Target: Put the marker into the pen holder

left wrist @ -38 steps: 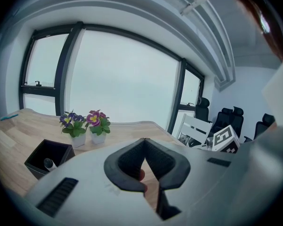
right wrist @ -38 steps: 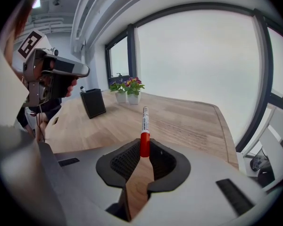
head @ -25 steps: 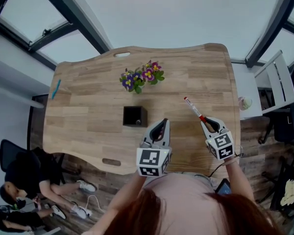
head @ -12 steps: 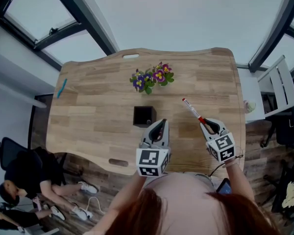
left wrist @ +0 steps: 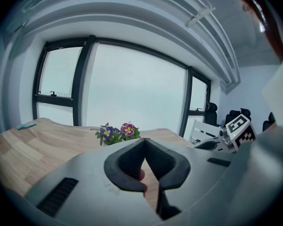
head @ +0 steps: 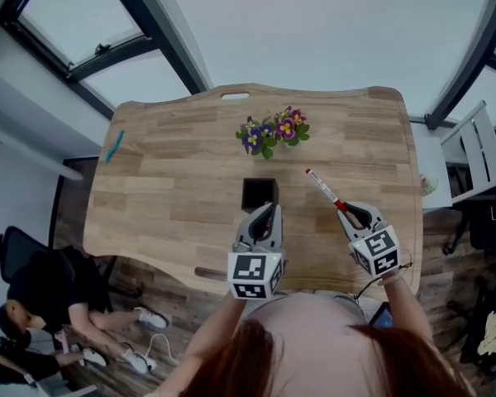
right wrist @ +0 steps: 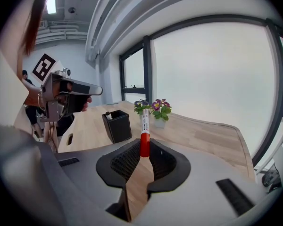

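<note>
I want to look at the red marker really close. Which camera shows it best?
The right gripper view. There the marker stands big in the middle, its red end clamped in the right gripper. The head view shows it small, slanting over the table. The left gripper view does not show it.

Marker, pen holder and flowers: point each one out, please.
marker (head: 322,188), head view, on its white barrel.
pen holder (right wrist: 120,127), right gripper view, on its black outer wall.
flowers (head: 273,130), head view, on the middle of the blossoms.
</note>
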`<state>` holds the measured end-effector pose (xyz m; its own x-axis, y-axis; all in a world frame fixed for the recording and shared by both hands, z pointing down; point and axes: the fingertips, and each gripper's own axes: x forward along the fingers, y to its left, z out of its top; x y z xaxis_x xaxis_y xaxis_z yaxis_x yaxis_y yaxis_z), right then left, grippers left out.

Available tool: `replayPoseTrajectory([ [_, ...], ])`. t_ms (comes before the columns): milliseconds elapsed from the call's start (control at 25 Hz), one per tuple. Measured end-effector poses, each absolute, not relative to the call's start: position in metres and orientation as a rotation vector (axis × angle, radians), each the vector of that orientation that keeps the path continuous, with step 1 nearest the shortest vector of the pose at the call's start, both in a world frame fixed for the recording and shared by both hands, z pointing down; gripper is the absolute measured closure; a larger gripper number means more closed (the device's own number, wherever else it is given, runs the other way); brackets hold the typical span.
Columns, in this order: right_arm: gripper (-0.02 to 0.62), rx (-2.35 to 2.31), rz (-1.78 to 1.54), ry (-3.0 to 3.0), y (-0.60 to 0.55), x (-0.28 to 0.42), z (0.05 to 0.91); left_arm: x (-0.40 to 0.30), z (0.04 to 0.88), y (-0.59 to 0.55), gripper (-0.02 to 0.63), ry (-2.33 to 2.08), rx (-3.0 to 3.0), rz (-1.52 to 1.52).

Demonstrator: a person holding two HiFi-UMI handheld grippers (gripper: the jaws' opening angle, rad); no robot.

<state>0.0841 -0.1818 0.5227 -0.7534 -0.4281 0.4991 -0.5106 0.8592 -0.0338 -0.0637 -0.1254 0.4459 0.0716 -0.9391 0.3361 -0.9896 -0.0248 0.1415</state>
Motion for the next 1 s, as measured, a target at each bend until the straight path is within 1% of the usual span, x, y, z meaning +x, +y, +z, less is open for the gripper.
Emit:
replayPoseTrajectory([
  [1000,0.541,0.434,0.124,-2.551,-0.145,0.000,0.517,-0.141,0.446,-0.083,0.604,-2.042,1.900,0.188],
])
